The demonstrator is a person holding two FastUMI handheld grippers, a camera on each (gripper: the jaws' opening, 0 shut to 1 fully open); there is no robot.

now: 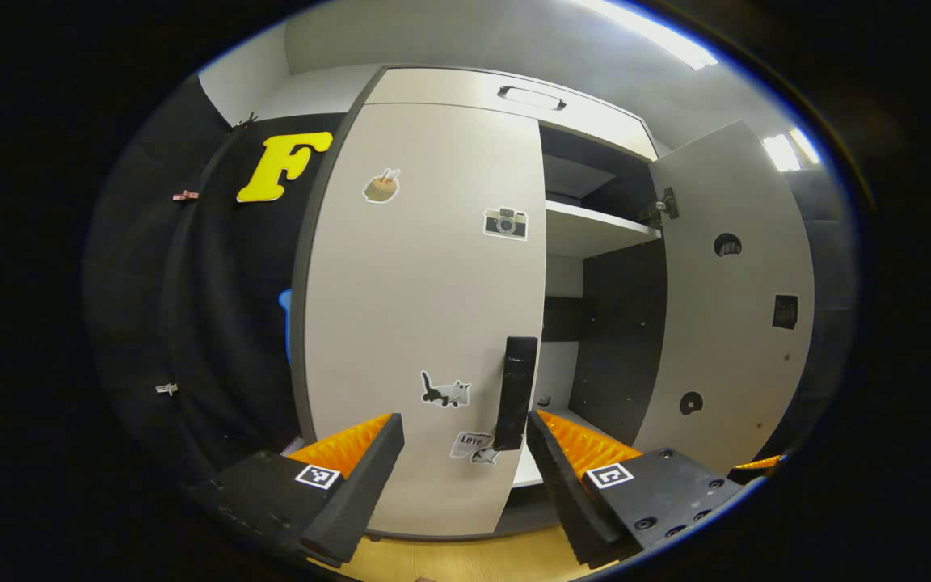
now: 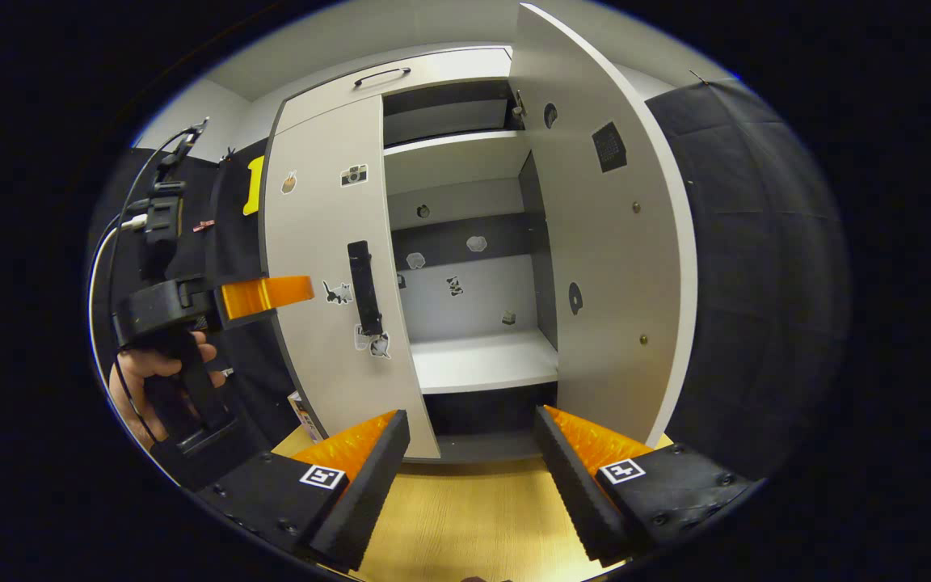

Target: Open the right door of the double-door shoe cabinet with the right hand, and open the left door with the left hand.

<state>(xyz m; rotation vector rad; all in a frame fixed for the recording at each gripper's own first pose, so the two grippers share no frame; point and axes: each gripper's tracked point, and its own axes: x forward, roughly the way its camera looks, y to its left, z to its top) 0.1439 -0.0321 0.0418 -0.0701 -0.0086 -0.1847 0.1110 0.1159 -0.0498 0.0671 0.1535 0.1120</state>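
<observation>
The right door (image 2: 611,242) of the shoe cabinet (image 1: 514,89) already stood swung wide open, its inner face turned toward the room, while the left door (image 1: 425,307) remained closed flat against the cabinet front. The left gripper (image 1: 465,453) was spread wide and empty, its fingers (image 1: 368,469) framing the lower end of the dark vertical handle (image 1: 516,392) on the left door's free edge but not yet around it, with a gap on both sides. The right gripper (image 2: 473,453) was likewise wide and empty, held back from the cabinet and facing the open compartment and its shelf (image 2: 486,360). The main risk seemed to lie in the approach to the handle: it sat toward the right finger rather than centred, so closing from there could have clipped it on one side and slipped off. Pushing in too far might have driven a finger into the door face or past the door's edge into the opening. A pull straight back instead of along the hinge arc could have dragged the grip off the handle. The open right door stood just right of the working space and could have been knocked.
</observation>
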